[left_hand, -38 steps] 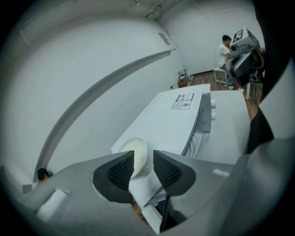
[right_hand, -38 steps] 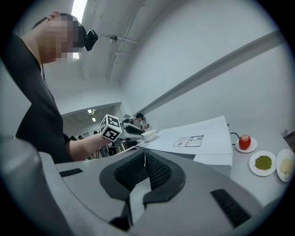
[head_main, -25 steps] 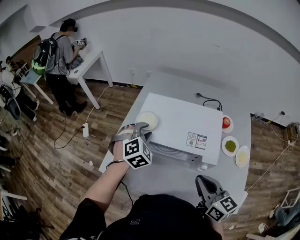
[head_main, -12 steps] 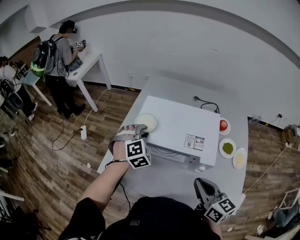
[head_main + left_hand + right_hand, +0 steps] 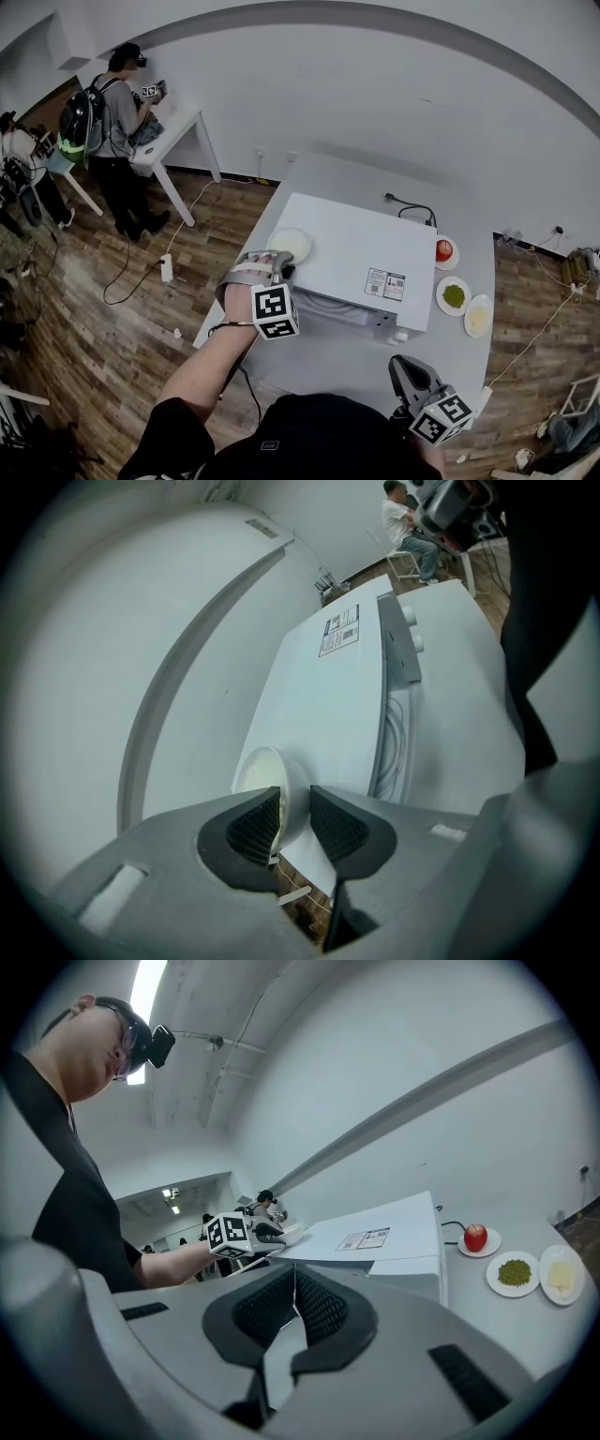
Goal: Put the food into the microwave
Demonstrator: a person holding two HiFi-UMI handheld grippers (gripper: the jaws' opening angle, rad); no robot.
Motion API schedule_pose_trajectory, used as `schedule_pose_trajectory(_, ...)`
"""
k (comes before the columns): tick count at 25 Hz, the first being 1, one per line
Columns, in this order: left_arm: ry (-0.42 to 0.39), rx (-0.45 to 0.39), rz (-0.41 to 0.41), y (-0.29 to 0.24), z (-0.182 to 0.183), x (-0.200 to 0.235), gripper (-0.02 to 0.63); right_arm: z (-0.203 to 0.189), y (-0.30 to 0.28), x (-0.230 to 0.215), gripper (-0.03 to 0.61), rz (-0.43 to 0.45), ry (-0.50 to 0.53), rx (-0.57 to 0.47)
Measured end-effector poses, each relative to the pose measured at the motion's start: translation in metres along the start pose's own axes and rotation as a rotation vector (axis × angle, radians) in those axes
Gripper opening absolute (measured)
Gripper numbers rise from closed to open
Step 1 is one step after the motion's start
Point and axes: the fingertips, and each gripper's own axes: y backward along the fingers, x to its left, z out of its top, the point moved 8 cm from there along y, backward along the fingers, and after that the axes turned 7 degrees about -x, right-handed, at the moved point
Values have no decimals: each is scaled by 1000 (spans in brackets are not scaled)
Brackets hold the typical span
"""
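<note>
No word or number can be read in any view. A white sticker [image 5: 386, 284] is seen on the top of the microwave [image 5: 347, 234], right of centre in the head view. A square code and small red marks can be made out on it, but its print is too small to be read. Black-and-white square markers are borne by the left cube [image 5: 275, 311] on the left gripper [image 5: 279, 266], at lower centre. They are also borne by the right cube [image 5: 441, 415] on the right gripper [image 5: 400, 360], at lower right. No letters are shown on them.
</note>
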Motion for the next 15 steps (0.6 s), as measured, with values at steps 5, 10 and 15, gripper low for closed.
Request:
schedule_pose_trajectory(5,-25,-2,26,6,5,-4,104,0,0,-1,16,10,-3,4)
schedule_pose_trajectory(10,-20,-11,54,17,8,-5,98,1,2,0,17,22,-8,6)
schedule_pose_trajectory(15,-42,6,73,25,9,-10,97,-2,8,0,17,33,-16,11)
